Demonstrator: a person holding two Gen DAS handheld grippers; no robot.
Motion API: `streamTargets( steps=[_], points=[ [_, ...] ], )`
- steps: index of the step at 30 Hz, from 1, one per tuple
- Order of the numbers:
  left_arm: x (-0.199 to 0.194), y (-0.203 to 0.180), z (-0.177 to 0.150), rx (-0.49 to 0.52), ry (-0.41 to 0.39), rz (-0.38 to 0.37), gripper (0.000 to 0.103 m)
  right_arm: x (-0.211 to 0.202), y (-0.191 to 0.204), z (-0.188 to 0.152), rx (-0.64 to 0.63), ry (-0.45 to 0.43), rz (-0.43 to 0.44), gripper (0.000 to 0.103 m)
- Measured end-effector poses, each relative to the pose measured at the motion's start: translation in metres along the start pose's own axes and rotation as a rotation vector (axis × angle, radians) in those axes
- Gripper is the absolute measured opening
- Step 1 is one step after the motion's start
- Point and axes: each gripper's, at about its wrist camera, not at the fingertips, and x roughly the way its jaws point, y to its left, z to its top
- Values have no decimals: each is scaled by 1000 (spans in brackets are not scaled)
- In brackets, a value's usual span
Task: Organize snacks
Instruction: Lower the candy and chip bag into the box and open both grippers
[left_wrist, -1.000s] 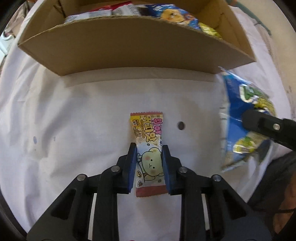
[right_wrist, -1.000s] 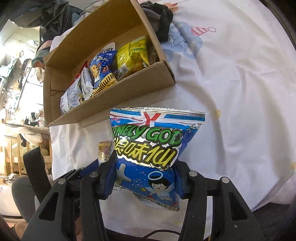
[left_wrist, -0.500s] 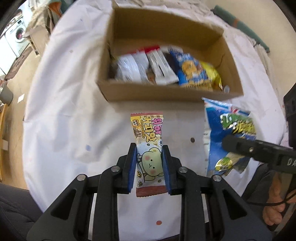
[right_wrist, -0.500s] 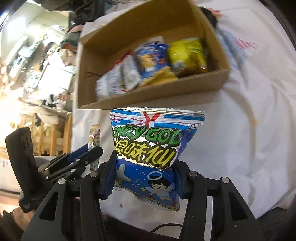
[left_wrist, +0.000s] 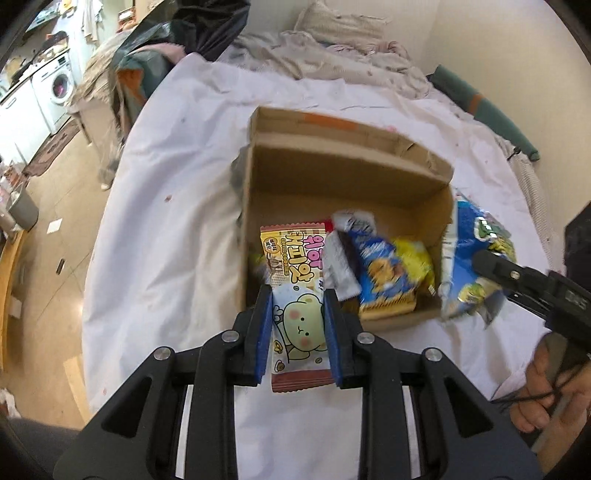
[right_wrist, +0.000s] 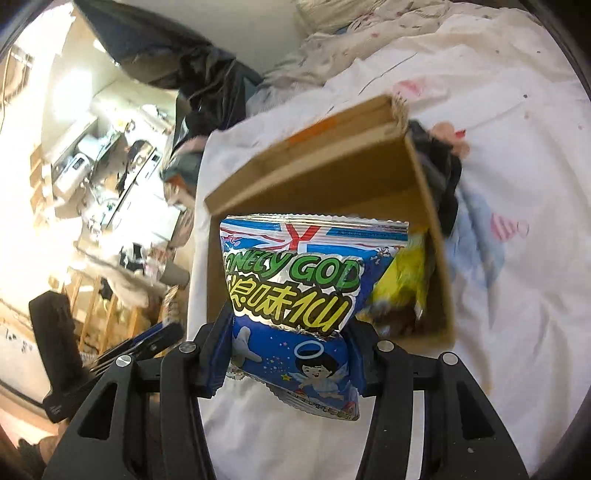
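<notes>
Left claw (left_wrist: 298, 314): clamped on the lower half of a small snack packet (left_wrist: 297, 295) printed with a pale green bear and pink lettering. The blue pads press its two long edges. The packet hangs in the air, its top end over the near left corner of the cardboard box (left_wrist: 332, 173).

Right claw (right_wrist: 291, 343): gripping a blue foil chip bag (right_wrist: 295, 291) with green and yellow lettering and a small angel figure. The pads pinch the bag at its waist, so the foil bulges above and below. In the left wrist view the same bag (left_wrist: 469, 266) hangs just outside the box's right wall, with the right claw's dark finger across it.

Box: open-topped, standing on a white sheet (left_wrist: 177, 206) spread over what looks like a bed. Inside, along the near wall: a white and dark wrapped bar (left_wrist: 341, 258), a blue packet (left_wrist: 380, 273) and a yellow packet (left_wrist: 413, 262), lying side by side and partly overlapping. The far half of the box floor is bare cardboard.

A hand (left_wrist: 543, 391) shows at the lower right edge of the left wrist view. Both views are smeared in places, so the smaller print is unreadable.
</notes>
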Motion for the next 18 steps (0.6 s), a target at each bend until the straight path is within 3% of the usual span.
streamTargets(
  steps=[4,8,16,18],
  points=[
    [11,-9,20,30,-18,-12,23,9,-1,9,-73,8,-91,54],
    [32,-16,31,51,1,-25,23,23,-1,7,-88,53,-89,54],
    [62,-15,21,74,-4,-43,23,30,-5,1,-135,53,-166,54],
    [68,-13,23,42,18,-91,23,33,-4,1,-134,56,-175,54]
  ],
)
